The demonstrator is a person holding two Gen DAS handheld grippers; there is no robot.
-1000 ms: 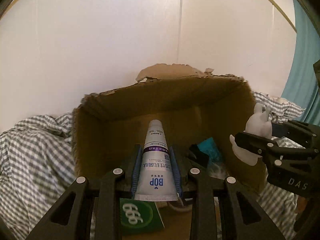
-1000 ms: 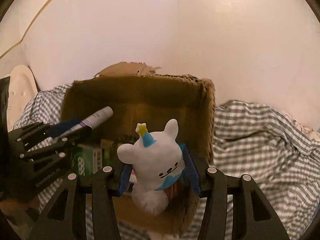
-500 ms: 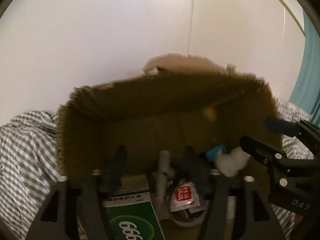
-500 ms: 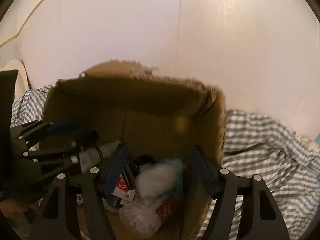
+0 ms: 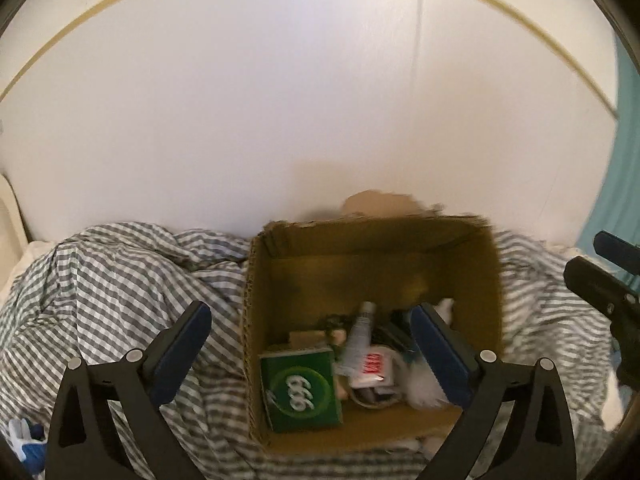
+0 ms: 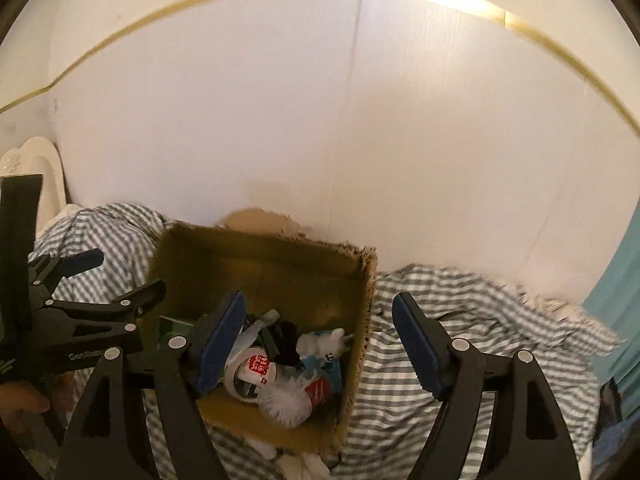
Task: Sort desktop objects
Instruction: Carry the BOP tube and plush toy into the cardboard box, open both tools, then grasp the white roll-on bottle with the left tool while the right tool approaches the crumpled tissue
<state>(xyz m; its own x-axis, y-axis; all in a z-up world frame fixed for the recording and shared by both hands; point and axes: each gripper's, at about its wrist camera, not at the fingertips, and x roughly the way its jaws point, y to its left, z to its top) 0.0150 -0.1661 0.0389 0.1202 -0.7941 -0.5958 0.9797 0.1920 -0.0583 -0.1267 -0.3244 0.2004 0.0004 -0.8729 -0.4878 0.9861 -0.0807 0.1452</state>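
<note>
Both claws, left claw (image 5: 308, 340) and right claw (image 6: 318, 338), are opening empty above the torn brown cardboard box (image 5: 496, 280) on checked bedding (image 5: 120, 280), where the white toothpaste tube (image 5: 360, 336) and white plush rabbit (image 6: 326, 342) are lying half-buried, blurred among clutter.

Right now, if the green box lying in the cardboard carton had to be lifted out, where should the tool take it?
Come from above and pinch the green box across its two long side edges. It lies flat, face up, by the carton's left wall; the tube crowds its right edge, so that side looks tight.
</note>
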